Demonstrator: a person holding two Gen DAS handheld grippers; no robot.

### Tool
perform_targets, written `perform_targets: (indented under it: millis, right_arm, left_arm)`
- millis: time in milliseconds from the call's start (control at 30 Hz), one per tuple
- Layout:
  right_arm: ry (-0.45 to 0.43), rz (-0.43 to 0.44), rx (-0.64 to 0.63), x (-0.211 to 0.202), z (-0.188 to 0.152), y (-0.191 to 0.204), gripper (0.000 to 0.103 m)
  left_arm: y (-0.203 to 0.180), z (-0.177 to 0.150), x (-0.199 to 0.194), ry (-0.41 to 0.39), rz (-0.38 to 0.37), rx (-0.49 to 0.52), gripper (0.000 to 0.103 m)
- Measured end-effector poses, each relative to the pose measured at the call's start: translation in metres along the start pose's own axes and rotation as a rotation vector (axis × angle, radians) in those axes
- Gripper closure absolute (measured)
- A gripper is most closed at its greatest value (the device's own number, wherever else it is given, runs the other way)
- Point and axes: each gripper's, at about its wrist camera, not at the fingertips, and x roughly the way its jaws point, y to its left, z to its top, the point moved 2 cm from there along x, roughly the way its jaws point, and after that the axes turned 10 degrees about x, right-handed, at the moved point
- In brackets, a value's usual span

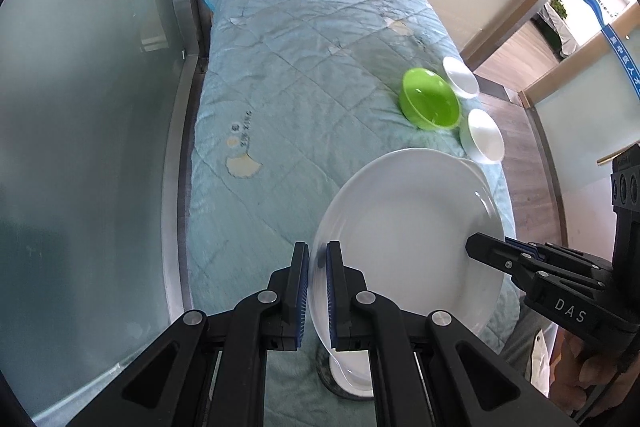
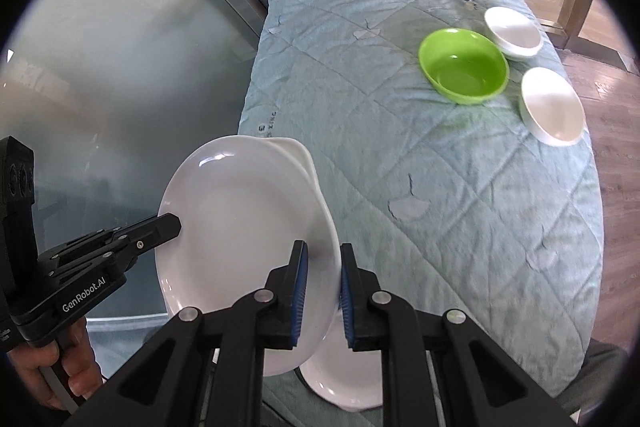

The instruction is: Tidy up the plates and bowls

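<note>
While both grippers point steeply down over the quilted table, the large white plate hangs tilted between them, clear of the cloth. Left gripper is clamped on its rim at 9 o'clock; right gripper is clamped on the opposite rim. Another white plate lies below. At 1 o'clock sit a green bowl and two white bowls.

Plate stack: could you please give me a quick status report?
Left gripper and right gripper each shut on plate stack rim, opposite sides. Stack airborne. Another plate below; green bowl well clear.
</note>
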Motion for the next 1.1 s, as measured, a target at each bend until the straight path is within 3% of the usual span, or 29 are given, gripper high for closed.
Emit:
perform_targets:
  millis: [533,1100]
  right_arm:
    - [0.073,-0.023,0.040,0.002,-0.070,-0.053,0.089]
    - [0.176,-0.076,0.076,0.052,-0.114,-0.087,0.088]
  left_arm:
    - [-0.049,-0.083,0.022,0.084,-0.034,0.005,0.099]
    - [-0.050,-0.137,0.094,0.212,-0.055,-0.023,0.099]
